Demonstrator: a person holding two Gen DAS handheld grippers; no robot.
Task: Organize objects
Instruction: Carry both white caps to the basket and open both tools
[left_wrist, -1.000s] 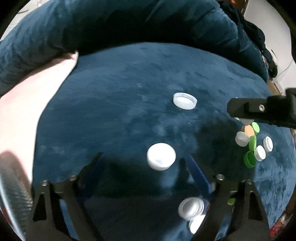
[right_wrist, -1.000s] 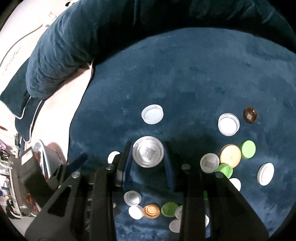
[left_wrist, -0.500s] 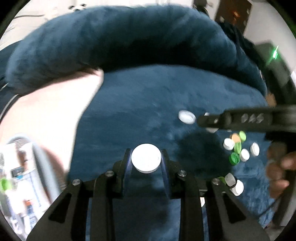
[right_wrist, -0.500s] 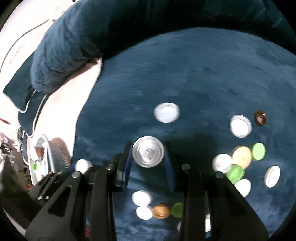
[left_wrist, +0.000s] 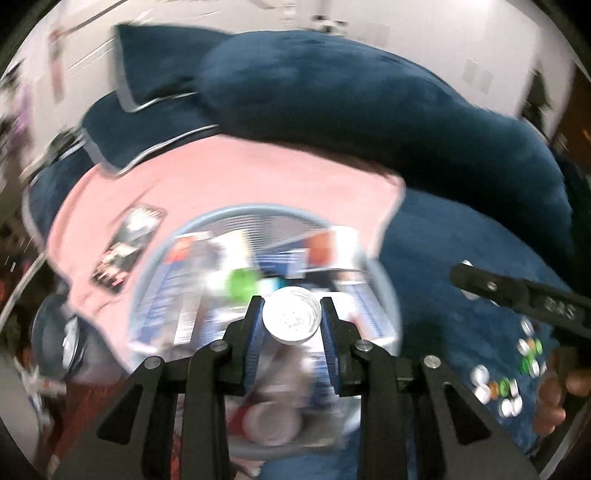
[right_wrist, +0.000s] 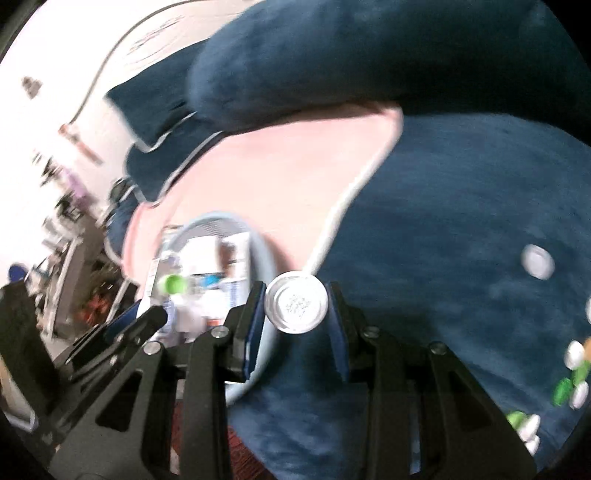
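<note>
My left gripper (left_wrist: 291, 320) is shut on a white bottle cap (left_wrist: 291, 317) and hangs over a pale blue basket (left_wrist: 258, 211) full of blurred packets. My right gripper (right_wrist: 296, 307) is shut on a silver lid (right_wrist: 296, 307) with a printed code, just right of that same basket (right_wrist: 218, 216). In the left wrist view the right gripper's black finger (left_wrist: 517, 291) crosses the right side, with a person's hand (left_wrist: 554, 398) under it. Several loose caps (left_wrist: 506, 387), white, green and orange, lie on the dark blue blanket (left_wrist: 461, 258). The left gripper's finger (right_wrist: 136, 325) shows in the right wrist view.
The basket stands on a pink sheet (left_wrist: 240, 173) beside the blue blanket. A big blue cushion (left_wrist: 351, 96) and pillows (left_wrist: 147, 48) lie behind. A dark flat packet (left_wrist: 125, 247) rests on the pink sheet. More caps (right_wrist: 537, 260) lie at the right.
The left gripper closed on the white cap, lifted it and swung left over the basket. The right gripper, still holding the silver lid, swung left to the basket's edge.
</note>
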